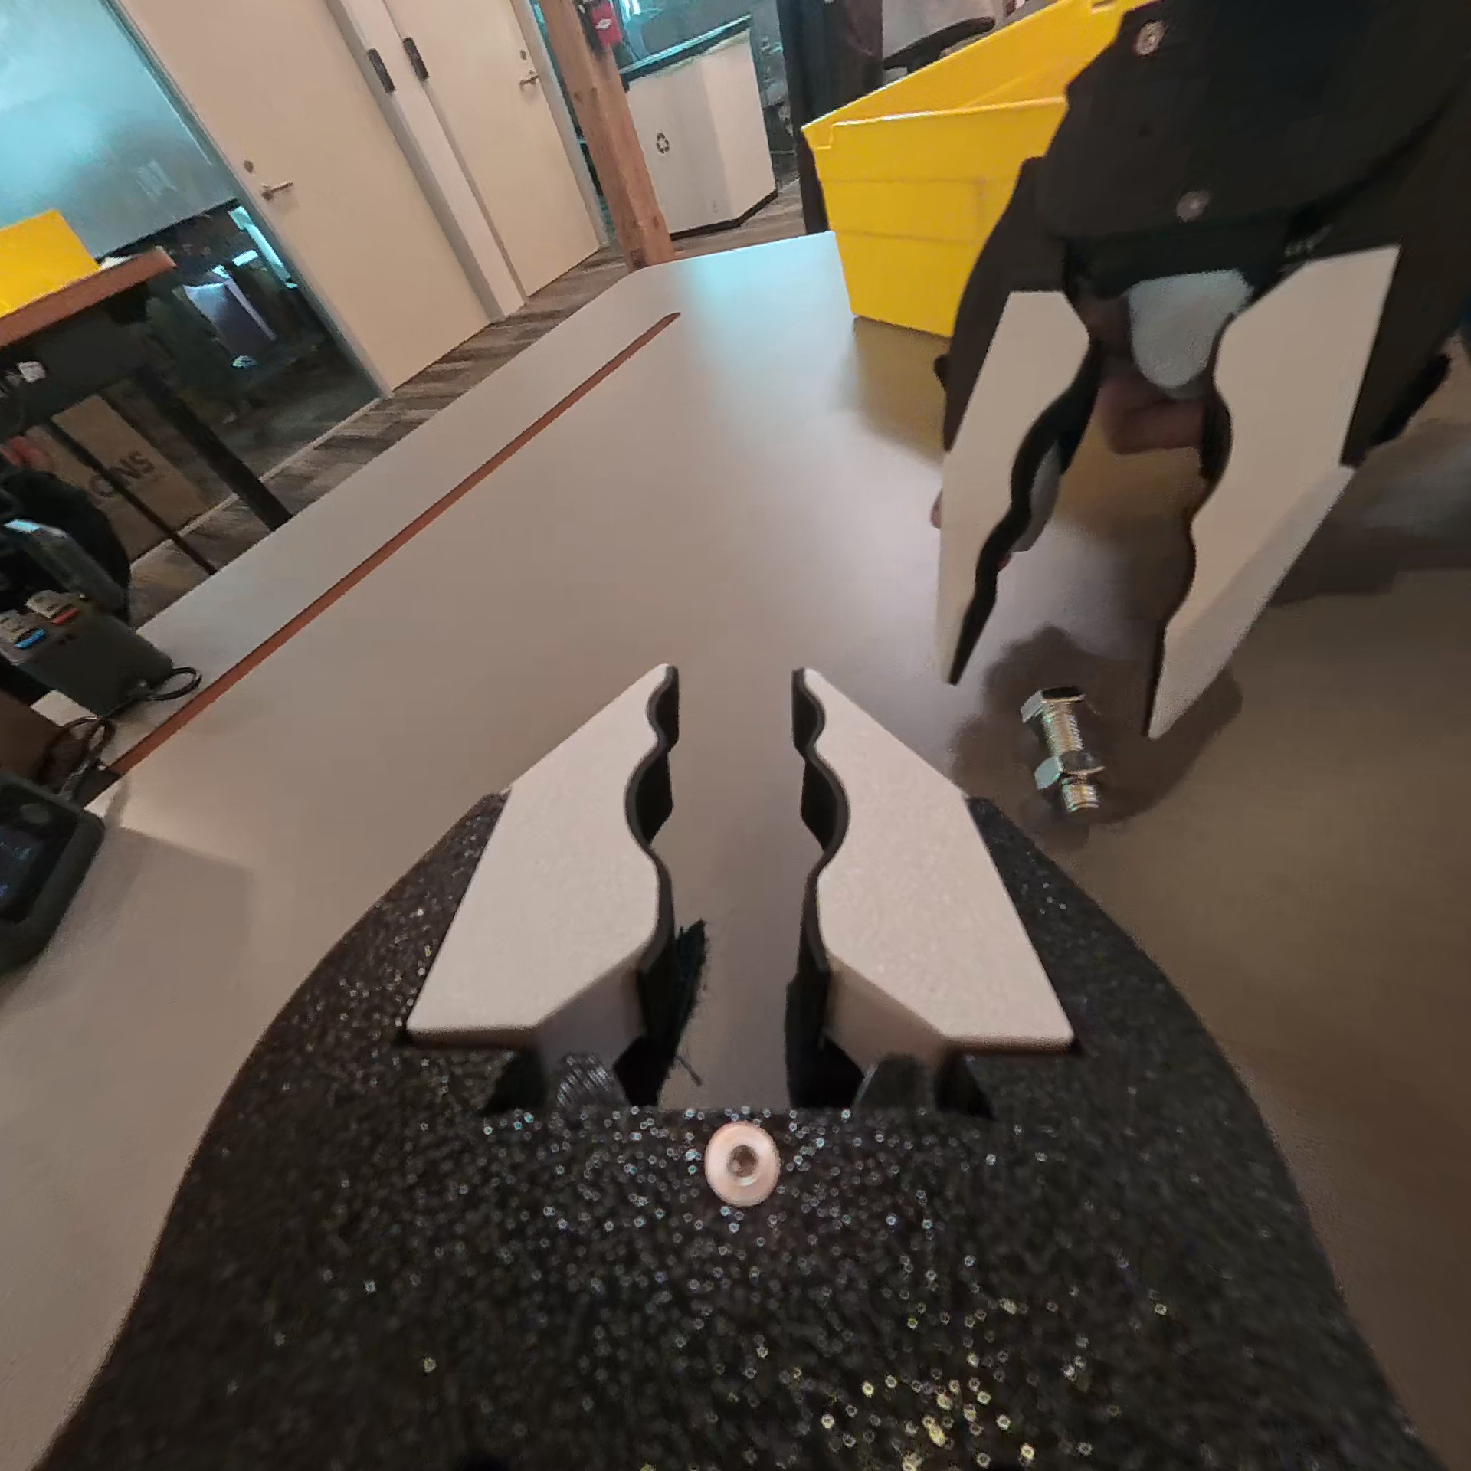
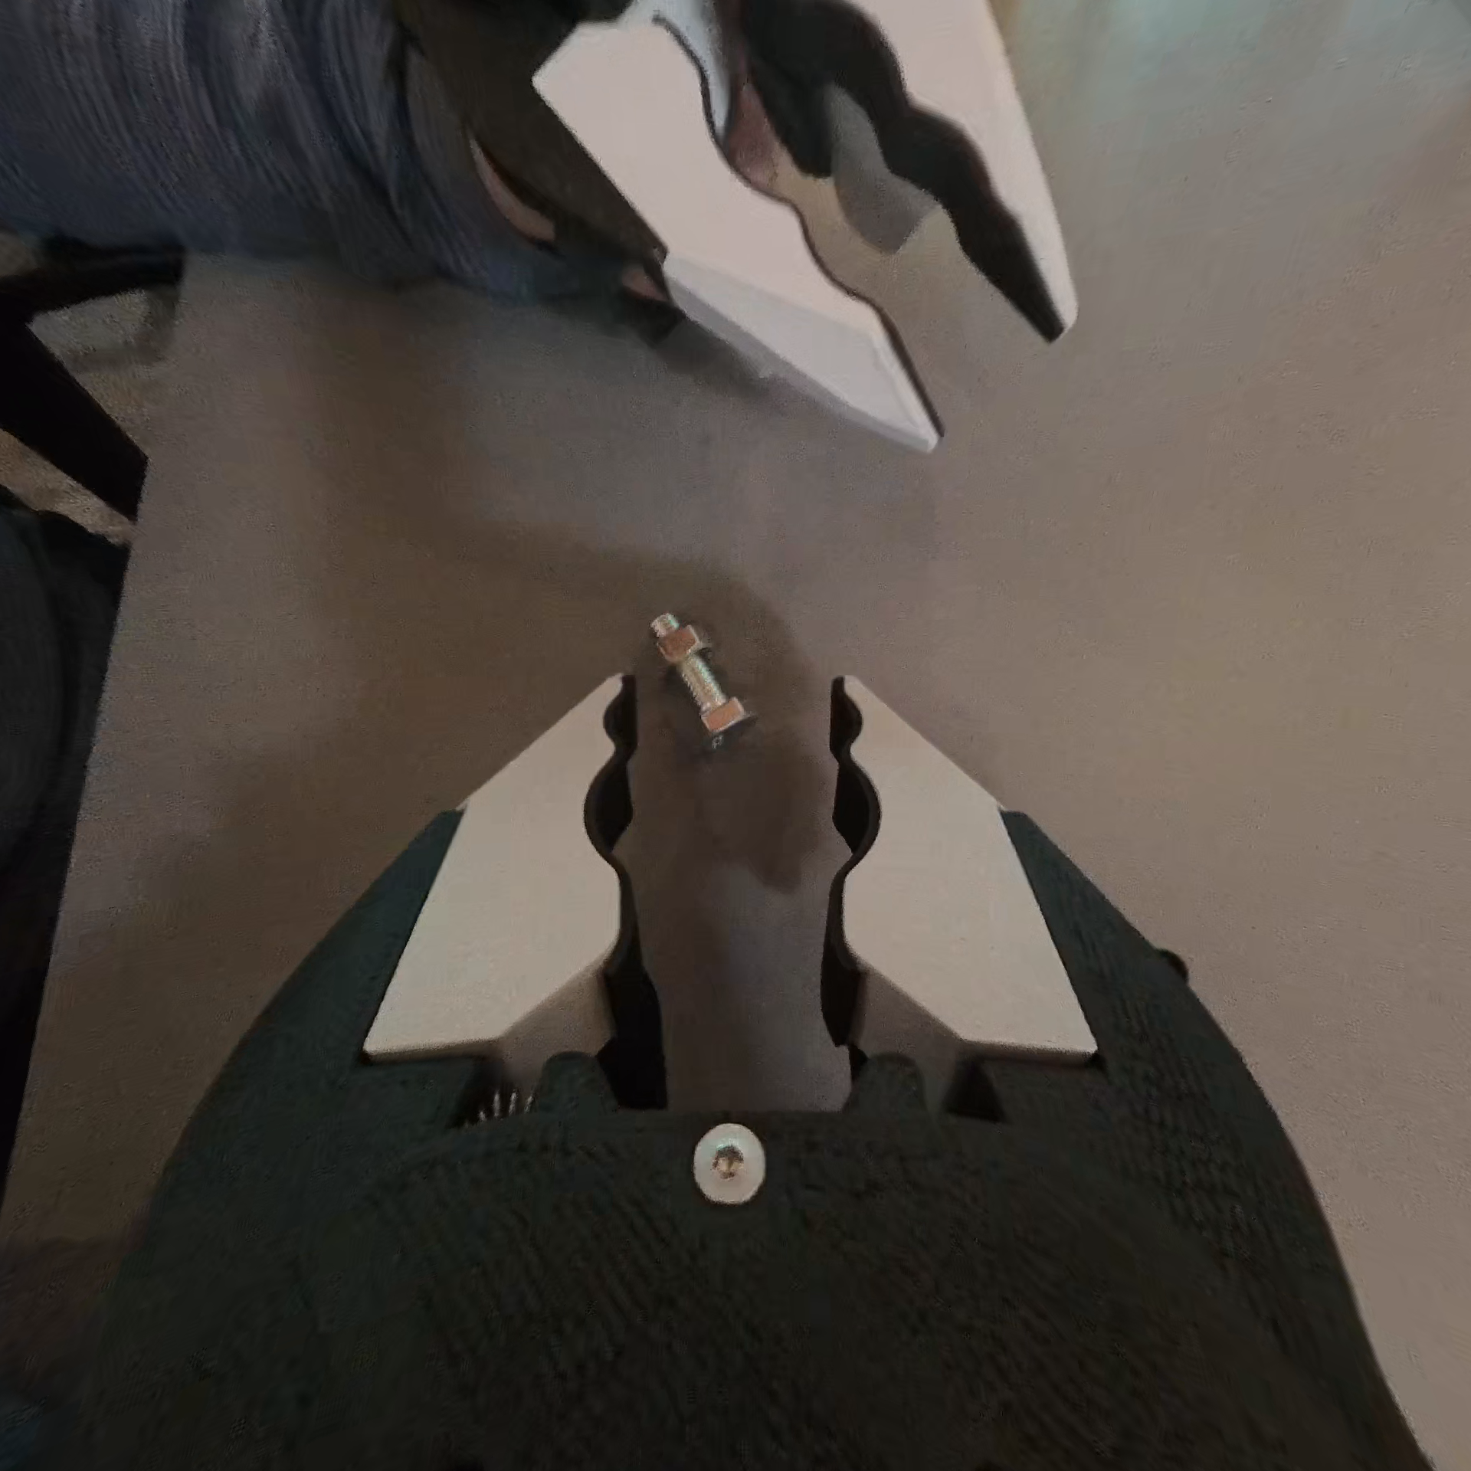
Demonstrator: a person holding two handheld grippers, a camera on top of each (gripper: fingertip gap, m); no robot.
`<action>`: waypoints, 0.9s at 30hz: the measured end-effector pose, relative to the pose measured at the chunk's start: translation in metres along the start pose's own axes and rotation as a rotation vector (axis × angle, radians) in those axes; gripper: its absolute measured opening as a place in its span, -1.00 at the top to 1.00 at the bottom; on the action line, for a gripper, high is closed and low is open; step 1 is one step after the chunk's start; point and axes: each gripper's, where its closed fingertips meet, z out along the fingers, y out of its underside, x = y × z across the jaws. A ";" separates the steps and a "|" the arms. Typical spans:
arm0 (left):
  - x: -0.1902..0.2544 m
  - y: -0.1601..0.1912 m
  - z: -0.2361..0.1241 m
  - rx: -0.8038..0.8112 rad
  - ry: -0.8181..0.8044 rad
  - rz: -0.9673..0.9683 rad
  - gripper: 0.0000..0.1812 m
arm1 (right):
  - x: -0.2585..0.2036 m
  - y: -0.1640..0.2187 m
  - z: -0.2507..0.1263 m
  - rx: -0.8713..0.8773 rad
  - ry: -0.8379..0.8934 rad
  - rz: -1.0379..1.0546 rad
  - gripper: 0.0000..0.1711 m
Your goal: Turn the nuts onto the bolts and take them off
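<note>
Steel: shiny threaded bolt [image 2: 700, 683] with hex nut [image 2: 678, 638] lay on grey table [image 1: 716, 493], awaiting pickup.
Right gripper [image 2: 728, 684]: released, poised above it.
Left gripper [image 1: 736, 680]: released, empty, standing off.

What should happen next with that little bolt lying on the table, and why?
Probably lower the right hand-held gripper and close on the bolt. It lies loose on the table, nut near its tip, just under the open jaws.

A grey table [image 1: 716, 493] carries a bolt [image 1: 1055, 748] with its nut [image 1: 1059, 770], a yellow bin [image 1: 915, 215] farther back.
</note>
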 end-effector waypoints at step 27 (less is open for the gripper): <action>-0.025 0.000 -0.007 0.020 -0.184 0.065 0.69 | 0.019 -0.023 0.017 0.043 0.159 0.171 0.40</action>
